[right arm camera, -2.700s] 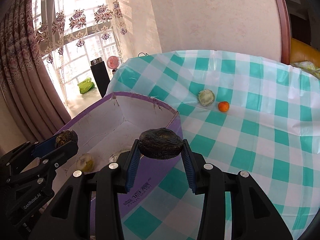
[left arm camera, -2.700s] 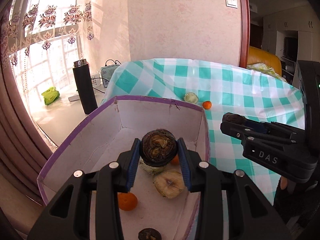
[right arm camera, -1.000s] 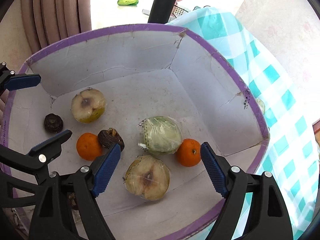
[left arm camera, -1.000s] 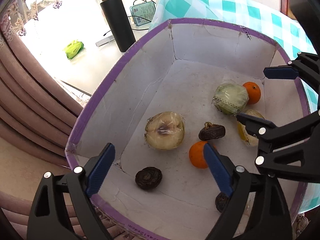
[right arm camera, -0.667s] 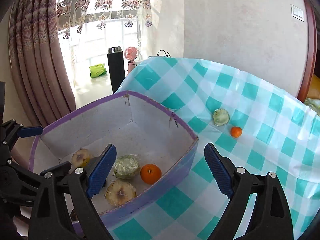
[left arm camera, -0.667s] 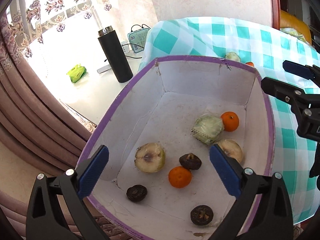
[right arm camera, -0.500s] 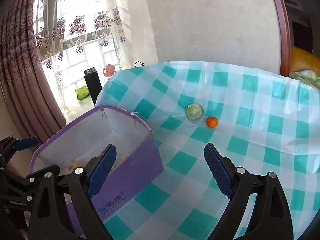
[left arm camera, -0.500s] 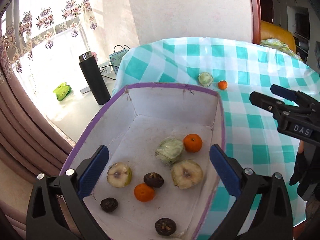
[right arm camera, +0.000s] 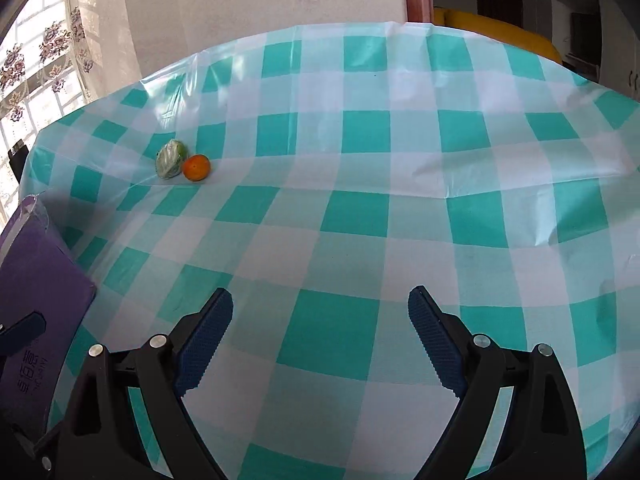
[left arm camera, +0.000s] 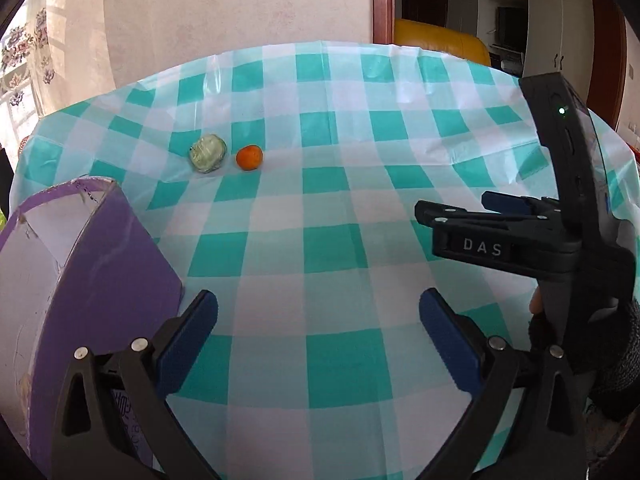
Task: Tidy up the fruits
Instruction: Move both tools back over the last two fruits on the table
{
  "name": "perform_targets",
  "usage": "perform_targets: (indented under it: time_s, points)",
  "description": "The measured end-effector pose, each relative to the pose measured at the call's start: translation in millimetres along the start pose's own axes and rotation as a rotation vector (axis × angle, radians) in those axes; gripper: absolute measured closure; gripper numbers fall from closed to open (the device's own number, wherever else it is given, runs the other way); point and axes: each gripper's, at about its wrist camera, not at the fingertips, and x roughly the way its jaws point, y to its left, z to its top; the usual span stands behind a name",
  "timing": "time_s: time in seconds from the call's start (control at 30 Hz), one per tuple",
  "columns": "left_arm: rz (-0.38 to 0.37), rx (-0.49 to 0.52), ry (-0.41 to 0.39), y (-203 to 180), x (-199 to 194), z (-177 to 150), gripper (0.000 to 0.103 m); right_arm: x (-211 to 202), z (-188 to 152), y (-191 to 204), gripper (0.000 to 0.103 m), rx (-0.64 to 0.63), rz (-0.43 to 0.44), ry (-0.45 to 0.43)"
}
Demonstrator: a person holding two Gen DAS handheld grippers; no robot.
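Note:
A small orange (left arm camera: pixel 249 157) (right arm camera: pixel 196 167) and a plastic-wrapped green fruit (left arm camera: pixel 207 153) (right arm camera: pixel 170 159) lie side by side far out on the green-checked tablecloth (left arm camera: pixel 332 208). The purple box (left arm camera: pixel 92 280) stands at the left; its corner shows in the right wrist view (right arm camera: pixel 36 264). My left gripper (left arm camera: pixel 318 332) is open and empty above the cloth, beside the box. My right gripper (right arm camera: pixel 320 328) is open and empty over the cloth, and its side shows at the right of the left wrist view (left arm camera: pixel 500 236).
A pink wall and a dark wooden door frame (left arm camera: pixel 382 0) stand behind the table. A yellow sofa (left arm camera: pixel 440 38) is beyond the far edge. A curtained window (right arm camera: pixel 32 64) is at the left.
Both grippers let go of the dark fruits into the box, opened, and swung right from over the box to the tablecloth. The box interior has left both views.

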Motion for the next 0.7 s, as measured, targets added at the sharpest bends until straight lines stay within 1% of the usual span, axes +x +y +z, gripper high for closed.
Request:
perform_targets:
  time_s: [0.1,0.17,0.33,0.47,0.5,0.6,0.7]
  points:
    - [0.025,-0.014,0.022,10.8,30.1,6.1,0.002,11.9,7.7,-12.8,0.016,0.027,-0.01,0.006]
    - [0.013,-0.045,0.022,19.7,42.7,13.1,0.002,19.5,12.2,-14.2,0.016,0.03,-0.008,0.007]
    - [0.015,-0.092,0.033,34.7,68.7,30.1,0.002,35.7,21.9,-11.9,0.016,0.067,-0.009,0.014]
    - [-0.008,-0.168,0.052,48.7,82.6,39.0,0.002,48.2,33.7,-5.2,0.016,0.094,0.003,0.006]
    - [-0.02,-0.171,0.059,48.9,85.6,39.7,0.002,53.1,37.1,-3.0,0.016,0.101,0.01,0.008]
    - [-0.025,-0.186,0.116,51.2,95.6,39.2,0.002,67.4,48.5,6.6,0.016,0.099,0.049,0.014]
    - [-0.031,-0.185,0.124,51.5,96.5,37.8,0.002,78.9,61.5,22.9,0.016,0.044,0.118,0.0]
